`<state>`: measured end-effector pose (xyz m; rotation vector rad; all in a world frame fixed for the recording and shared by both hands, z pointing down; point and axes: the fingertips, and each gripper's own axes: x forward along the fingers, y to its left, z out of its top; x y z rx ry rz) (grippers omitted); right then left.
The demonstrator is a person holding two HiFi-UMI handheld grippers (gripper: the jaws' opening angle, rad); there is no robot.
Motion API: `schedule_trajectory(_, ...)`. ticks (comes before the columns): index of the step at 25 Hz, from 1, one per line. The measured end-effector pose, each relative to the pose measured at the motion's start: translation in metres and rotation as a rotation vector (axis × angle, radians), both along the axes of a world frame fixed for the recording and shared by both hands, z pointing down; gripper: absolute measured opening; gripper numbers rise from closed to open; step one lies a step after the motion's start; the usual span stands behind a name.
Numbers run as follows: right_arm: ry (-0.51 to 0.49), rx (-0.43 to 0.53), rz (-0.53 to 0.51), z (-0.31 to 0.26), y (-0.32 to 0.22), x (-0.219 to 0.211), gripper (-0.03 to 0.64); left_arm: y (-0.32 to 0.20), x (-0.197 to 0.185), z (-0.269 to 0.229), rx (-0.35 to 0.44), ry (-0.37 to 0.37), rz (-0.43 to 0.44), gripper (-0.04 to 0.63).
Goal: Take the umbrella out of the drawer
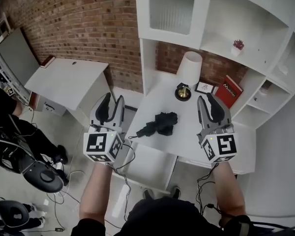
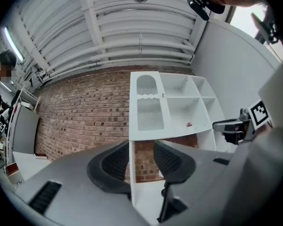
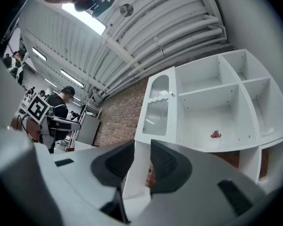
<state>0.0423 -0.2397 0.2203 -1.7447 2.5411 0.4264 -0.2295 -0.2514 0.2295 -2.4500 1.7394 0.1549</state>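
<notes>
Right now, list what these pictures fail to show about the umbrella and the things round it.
Umbrella: only in the head view, small and dark; its folds unreadable. Both gripper views look above it at the shelves.
Red book: cover print too small, head view.
Under the desk: mostly hidden by its top and the person's arms.

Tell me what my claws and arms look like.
The left claw and right claw are light grey plastic with black ribbed pads. Each carries a white cube with black square markers. Thin black cables trail from them. Forearms are bare; the top is black.
</notes>
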Motion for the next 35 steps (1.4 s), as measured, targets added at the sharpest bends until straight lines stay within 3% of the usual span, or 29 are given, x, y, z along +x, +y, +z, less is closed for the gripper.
schedule_trajectory(9,-0.016,0.065,-0.035,-0.016,0.012,0.024,0.104,0.012,0.037,-0.015,0.03,-0.035,0.015,0.161)
schedule_trajectory(17,-0.07,0.044,-0.062,-0.016,0.01,0.043,0.103,0.016,0.055,-0.019,0.034,-0.055,0.012,0.161)
schedule_trajectory(35,-0.064,0.044,-0.087,-0.012,-0.01,0.07,0.1,0.008,0.088,-0.022,0.041,-0.09,-0.003,0.161)
